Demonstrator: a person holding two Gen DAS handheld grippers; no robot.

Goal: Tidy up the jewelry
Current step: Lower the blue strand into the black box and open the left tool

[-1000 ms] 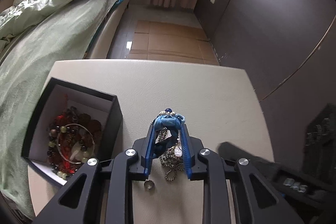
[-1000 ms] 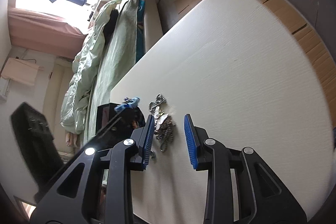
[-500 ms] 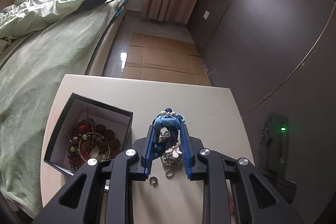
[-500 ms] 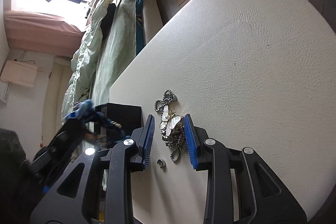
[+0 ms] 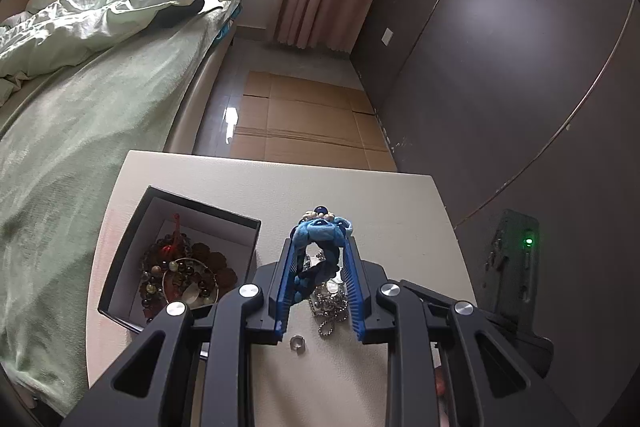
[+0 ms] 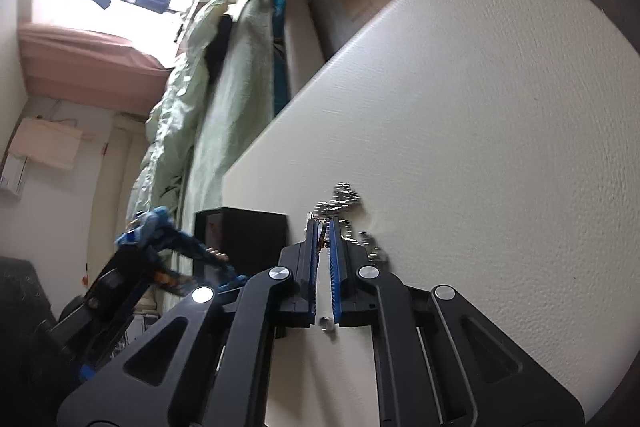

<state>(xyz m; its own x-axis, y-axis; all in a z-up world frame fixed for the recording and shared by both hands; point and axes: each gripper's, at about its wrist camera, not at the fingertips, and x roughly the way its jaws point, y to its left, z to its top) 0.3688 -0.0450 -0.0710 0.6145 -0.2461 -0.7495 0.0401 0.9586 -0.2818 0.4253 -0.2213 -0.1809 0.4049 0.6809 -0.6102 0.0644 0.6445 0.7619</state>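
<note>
Hiding part of the chain [image 6: 348,203], the right gripper [image 6: 320,227] pinches it low on the table [image 6: 480,107]. The left gripper [image 5: 320,239] holds a blue band [image 5: 318,229] up high.

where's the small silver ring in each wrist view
Left wrist: small silver ring lies on the table, low centre, between the left gripper's fingers.
Right wrist: ring at the base of the right gripper's fingers.
Shared landmark: silver chain beside it.

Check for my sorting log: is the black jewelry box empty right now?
No, the black box holds beaded bracelets on its white lining.
</note>
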